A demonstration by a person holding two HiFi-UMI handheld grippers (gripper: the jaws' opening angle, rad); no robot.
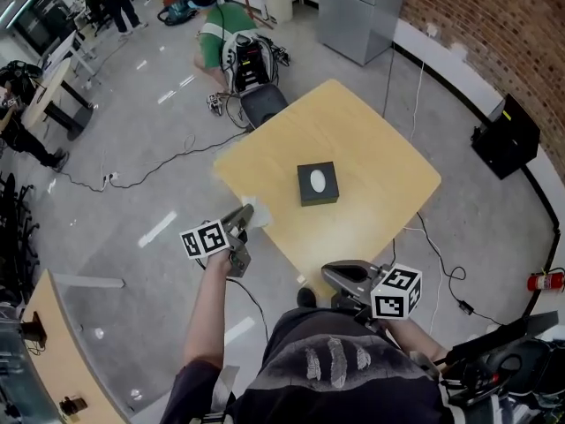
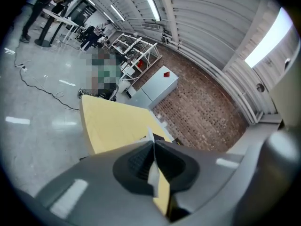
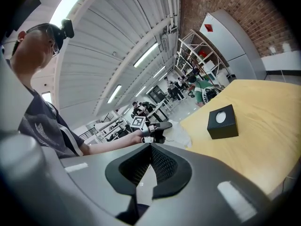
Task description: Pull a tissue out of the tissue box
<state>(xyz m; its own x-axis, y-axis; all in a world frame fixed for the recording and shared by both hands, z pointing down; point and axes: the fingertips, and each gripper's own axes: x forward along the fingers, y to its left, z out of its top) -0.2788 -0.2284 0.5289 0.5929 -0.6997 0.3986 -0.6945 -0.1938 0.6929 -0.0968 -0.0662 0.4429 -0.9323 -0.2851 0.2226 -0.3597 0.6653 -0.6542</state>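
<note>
Head view: the left gripper [image 1: 244, 212] pinches a thin white tissue [image 1: 259, 217], well left of the black cardboard tissue box [image 1: 318, 184] on the pale wooden table [image 1: 380, 148]. Right of the box and nearer the person, the right gripper [image 1: 328, 273] is pressed together, empty. The pull looks done; next, releasing the tissue.

A yellow desk [image 1: 371, 140] stands on a grey floor [image 1: 115, 210] crossed by cables [image 1: 168, 162]. Beyond it a person in green [image 1: 219, 26] crouches; a black box [image 1: 505, 137], perhaps a speaker, sits by the brick wall [image 1: 494, 25].
</note>
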